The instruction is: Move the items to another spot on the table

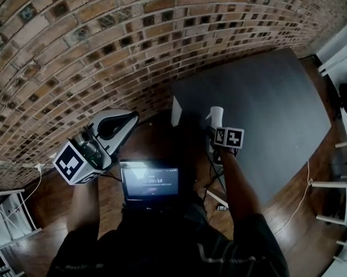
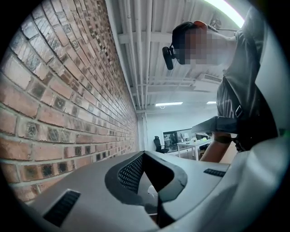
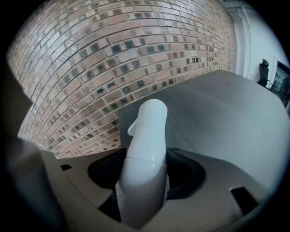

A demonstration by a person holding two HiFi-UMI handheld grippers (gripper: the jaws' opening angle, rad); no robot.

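Right gripper view shows the right gripper (image 3: 145, 167) with its tongs pinching a white spray bottle (image 3: 144, 149) by the body, one jaw on each side, pads against the plastic. The bottle's head and nozzle stick out past the jaw tips, toward the brick wall (image 3: 113, 59) and the grey desk (image 3: 226, 118).

In the head view this bottle sits over the desk's near edge, close to the corner that meets the brick wall. The gripper's marker cube (image 1: 229, 137) is just beside it, on the person's side. Whether the bottle's base touches the desk I cannot tell, as the gripper and the person's forearm (image 1: 237, 184) cover it.

The left gripper (image 1: 131, 117) is held well off the desk, out over the wooden floor (image 1: 50, 198) beside the wall. In the left gripper view its tongs are pressed together at the tips, with nothing between them. They point level along the wall.

A small lit screen (image 1: 149, 182) shows between the two arms, at the person's chest.
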